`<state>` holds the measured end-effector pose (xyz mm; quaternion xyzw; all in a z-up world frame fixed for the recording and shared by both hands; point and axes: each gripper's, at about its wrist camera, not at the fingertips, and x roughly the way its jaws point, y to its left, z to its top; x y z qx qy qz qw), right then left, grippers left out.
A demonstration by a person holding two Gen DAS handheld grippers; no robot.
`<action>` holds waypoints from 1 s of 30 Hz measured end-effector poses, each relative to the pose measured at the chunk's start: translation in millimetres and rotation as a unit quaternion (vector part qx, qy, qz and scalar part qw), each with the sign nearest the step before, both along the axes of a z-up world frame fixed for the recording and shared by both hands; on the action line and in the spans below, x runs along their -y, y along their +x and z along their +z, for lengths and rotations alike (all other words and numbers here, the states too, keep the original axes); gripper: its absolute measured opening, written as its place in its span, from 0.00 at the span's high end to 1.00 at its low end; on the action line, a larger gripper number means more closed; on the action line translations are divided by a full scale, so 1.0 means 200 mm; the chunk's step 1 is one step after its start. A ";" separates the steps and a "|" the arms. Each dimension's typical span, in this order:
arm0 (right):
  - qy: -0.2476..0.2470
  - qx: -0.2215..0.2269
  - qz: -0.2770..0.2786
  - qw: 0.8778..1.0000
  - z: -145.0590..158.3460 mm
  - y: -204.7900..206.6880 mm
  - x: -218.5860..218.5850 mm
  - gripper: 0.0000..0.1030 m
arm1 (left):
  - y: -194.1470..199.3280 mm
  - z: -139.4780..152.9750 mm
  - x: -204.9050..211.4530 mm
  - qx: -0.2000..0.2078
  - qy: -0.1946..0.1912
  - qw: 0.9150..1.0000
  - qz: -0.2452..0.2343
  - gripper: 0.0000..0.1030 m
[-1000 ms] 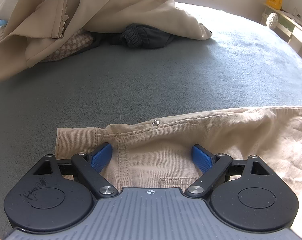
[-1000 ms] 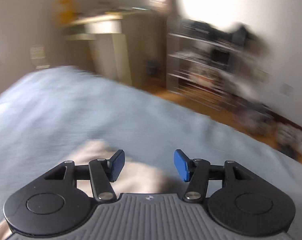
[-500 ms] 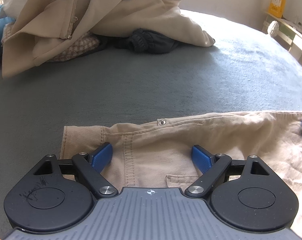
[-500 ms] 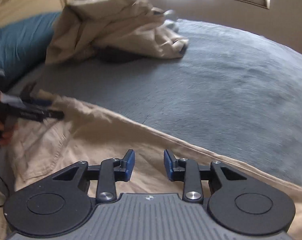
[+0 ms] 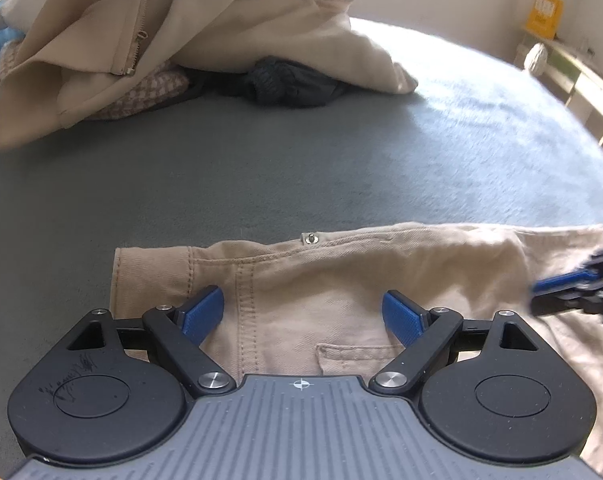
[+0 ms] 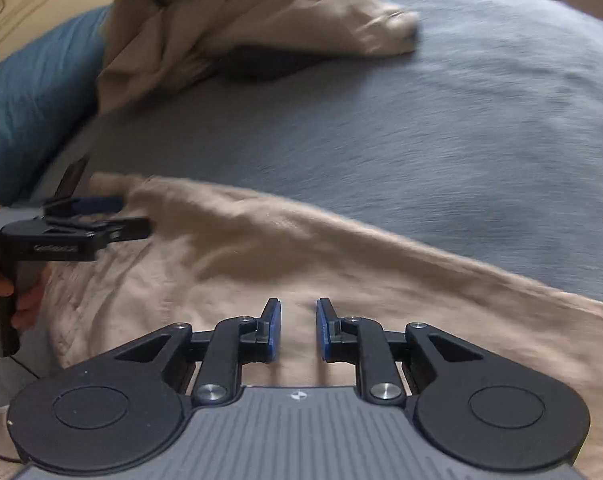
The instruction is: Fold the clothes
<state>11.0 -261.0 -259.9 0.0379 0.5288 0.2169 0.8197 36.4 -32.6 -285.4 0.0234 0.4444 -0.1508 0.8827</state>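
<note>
Hovering my wide-apart left gripper (image 5: 303, 316) over the waistband of the tan trousers (image 5: 341, 280) spread on the grey blanket (image 5: 301, 160), I judge them soft yet sturdy, best pinched at that waistband, while my right gripper (image 6: 298, 328), jaws just narrowing, grips nothing.

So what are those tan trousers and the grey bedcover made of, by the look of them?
The tan trousers look like cotton twill, matte: visible topstitched seams, a metal rivet, soft creases. The grey bedcover seems a brushed fleece or short-pile blanket, going by its fuzzy, faintly streaked nap. Neither can be told for certain.
</note>
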 end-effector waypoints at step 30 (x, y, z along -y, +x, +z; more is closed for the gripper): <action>0.009 0.050 -0.362 0.931 0.15 -0.41 1.02 0.57 | -0.04 0.03 -0.01 -0.013 -0.002 1.000 0.011 0.13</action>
